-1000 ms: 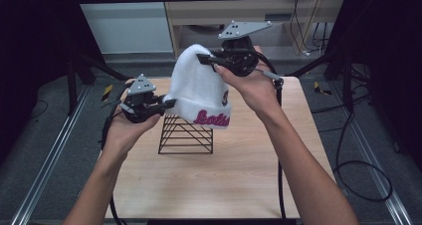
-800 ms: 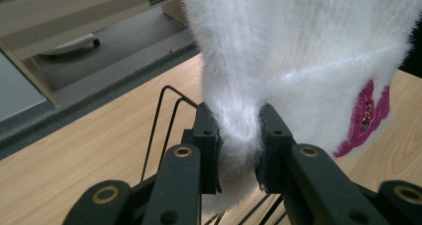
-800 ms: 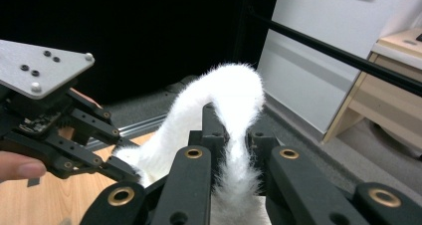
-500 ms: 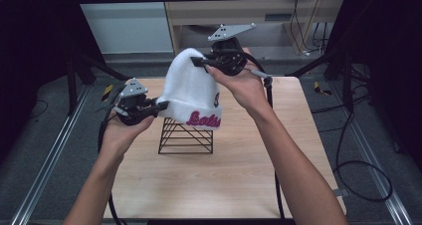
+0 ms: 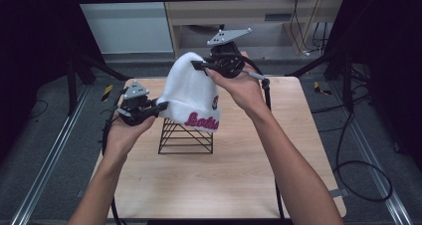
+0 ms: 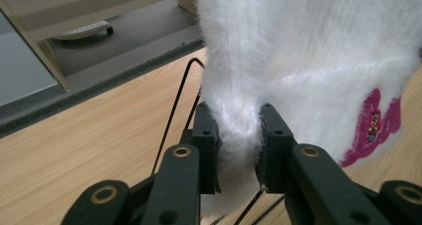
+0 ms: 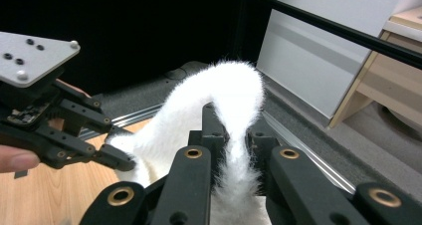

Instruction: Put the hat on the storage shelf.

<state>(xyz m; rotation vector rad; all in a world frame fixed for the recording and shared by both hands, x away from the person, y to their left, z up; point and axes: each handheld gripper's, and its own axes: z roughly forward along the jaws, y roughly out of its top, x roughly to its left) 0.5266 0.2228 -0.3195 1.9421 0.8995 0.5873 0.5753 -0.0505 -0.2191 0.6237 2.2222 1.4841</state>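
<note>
A white fuzzy beanie [image 5: 191,93] with pink embroidered lettering hangs above a black wire rack [image 5: 185,137] in the middle of the table. My left gripper [image 5: 163,106] is shut on the hat's lower left brim; in the left gripper view [image 6: 238,144] the white fabric [image 6: 298,60] is pinched between the jaws. At the hat's top, my right gripper [image 5: 199,64] is shut on a fold of it, and the right gripper view [image 7: 234,135] shows the fleece [image 7: 229,93] squeezed between the jaws. The hat's lower edge overlaps the top of the rack.
The light wooden table [image 5: 239,185] has bare surface in front of and beside the rack. Black cables [image 5: 358,165] trail over the floor at right. A wooden cabinet [image 5: 259,16] stands behind the table, and metal rails [image 5: 45,155] run along the floor at left.
Both hands have come down and shifted left with the hat, bringing its brim lower over the wire rack. Both grips have stayed the same.
</note>
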